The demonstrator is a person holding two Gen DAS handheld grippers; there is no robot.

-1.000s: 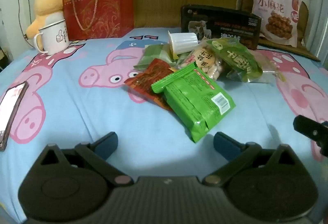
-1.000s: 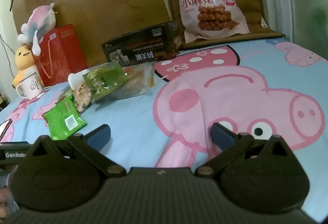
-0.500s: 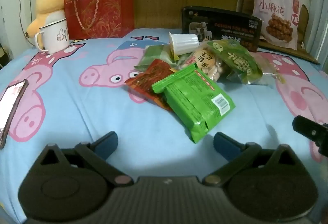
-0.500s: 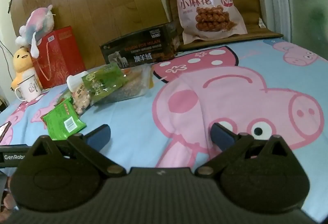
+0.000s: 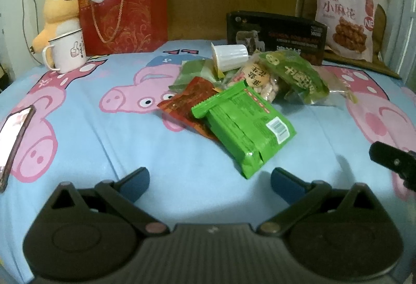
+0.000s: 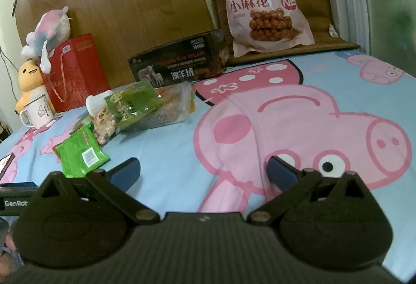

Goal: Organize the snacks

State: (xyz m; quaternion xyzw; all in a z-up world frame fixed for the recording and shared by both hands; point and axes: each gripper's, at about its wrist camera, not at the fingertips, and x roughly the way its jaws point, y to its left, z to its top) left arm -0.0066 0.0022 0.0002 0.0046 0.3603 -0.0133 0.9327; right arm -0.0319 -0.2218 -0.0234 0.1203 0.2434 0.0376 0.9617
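A heap of snacks lies mid-bed on the pig-print sheet (image 5: 78,133). Nearest is a bright green packet (image 5: 244,125) (image 6: 79,154), overlapping a red packet (image 5: 187,102). Behind them are a clear bag of round biscuits (image 5: 260,78), a green-labelled bag (image 5: 299,76) (image 6: 132,104) and a white cup on its side (image 5: 228,56). My left gripper (image 5: 210,180) is open, just short of the green packet's near corner, holding nothing. My right gripper (image 6: 204,171) is open and empty over the pink pig print, to the right of the heap.
A red gift box (image 5: 124,11), plush toys (image 5: 59,13) and a white mug (image 5: 67,52) stand at the back left. A black box (image 5: 275,34) and a large pink snack bag (image 5: 343,16) are at the back right. A phone (image 5: 13,138) lies at the left edge.
Both views shifted slightly: the snack heap sits a little lower and nearer in the left wrist view. The snacks have not moved, and both grippers stay open.
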